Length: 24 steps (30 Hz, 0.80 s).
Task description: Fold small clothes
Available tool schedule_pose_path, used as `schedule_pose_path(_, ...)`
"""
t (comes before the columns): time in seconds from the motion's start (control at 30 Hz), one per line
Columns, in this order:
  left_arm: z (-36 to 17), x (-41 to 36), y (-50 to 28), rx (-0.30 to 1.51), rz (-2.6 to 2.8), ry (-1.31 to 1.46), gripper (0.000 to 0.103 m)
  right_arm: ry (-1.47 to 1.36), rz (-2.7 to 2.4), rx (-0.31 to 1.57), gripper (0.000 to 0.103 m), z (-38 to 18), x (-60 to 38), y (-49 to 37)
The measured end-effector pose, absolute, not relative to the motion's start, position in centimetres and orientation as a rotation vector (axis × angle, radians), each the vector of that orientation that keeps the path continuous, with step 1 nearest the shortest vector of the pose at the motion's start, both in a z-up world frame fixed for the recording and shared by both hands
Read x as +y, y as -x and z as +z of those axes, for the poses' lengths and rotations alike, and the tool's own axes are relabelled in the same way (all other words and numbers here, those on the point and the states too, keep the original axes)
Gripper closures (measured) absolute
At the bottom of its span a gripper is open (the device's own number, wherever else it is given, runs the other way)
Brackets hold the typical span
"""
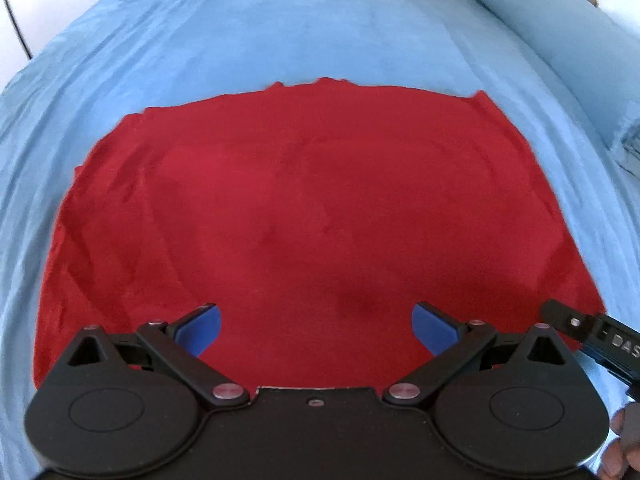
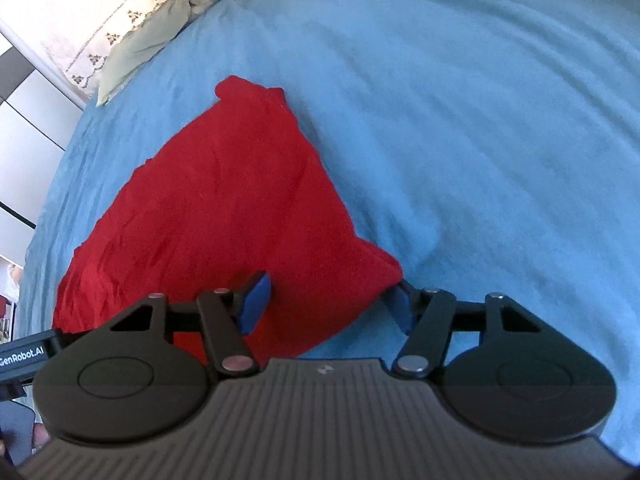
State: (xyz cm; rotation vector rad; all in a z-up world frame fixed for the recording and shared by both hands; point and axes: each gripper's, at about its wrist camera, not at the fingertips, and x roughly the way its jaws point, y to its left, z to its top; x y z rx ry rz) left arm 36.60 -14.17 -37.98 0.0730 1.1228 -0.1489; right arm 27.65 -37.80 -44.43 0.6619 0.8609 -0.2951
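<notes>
The left claw (image 1: 316,328) hovers with its blue pads (image 1: 204,330) wide apart over the near edge of the red cloth (image 1: 304,208), gripping nothing. It sits low and centred on that edge, which suits either pressing the fabric flat or taking the near hem for a fold.

The right claw (image 2: 326,304) is also spread, and it straddles the near right corner of the cloth (image 2: 224,216): one pad (image 2: 256,304) lies over the red fabric, the other (image 2: 400,308) sits just outside the corner, over the bed. The corner stands a little proud of the sheet between them. By my reading this is a pinch being lined up, since a corner gives the cleanest hold for lifting one layer and carrying it across. Whether the pads touch the fabric I cannot tell.

Outward from there, the cloth lies spread on the blue bed (image 1: 320,32), fairly smooth through the middle, with creases along its left side and an uneven far edge. It looks like a flat rectangle, so a fold seems yet to be made. A pale pillow (image 2: 160,32) rests at the far left, well apart from the cloth.
</notes>
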Motion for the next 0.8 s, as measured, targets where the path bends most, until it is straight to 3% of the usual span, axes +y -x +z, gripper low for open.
schedule_pose_path(0.13, -37.9, -12.7, -37.9, 1.087, -0.075, -0.059, 0.000, -0.646, -0.242, 0.858, 0.037, -43.3, -37.3, -28.6)
schedule_pose_path(0.4, -39.3, -11.1, -40.6, 1.077, -0.033, -0.051, 0.000, -0.707, -0.299, 0.867, 0.043, -44.2, -37.6, -28.5)
schedule_pose_path(0.53, -40.9, -11.1, -41.6, 1.110, -0.046, -0.059, 0.000, -0.673, -0.308, 0.854, 0.077, -43.7, -37.3, -28.3)
schedule_pose_path(0.8, -41.6, -10.4, -42.9, 1.165, -0.102, -0.058, 0.000, -0.585, -0.218, 0.785, 0.079, -37.3, -33.8, -31.6)
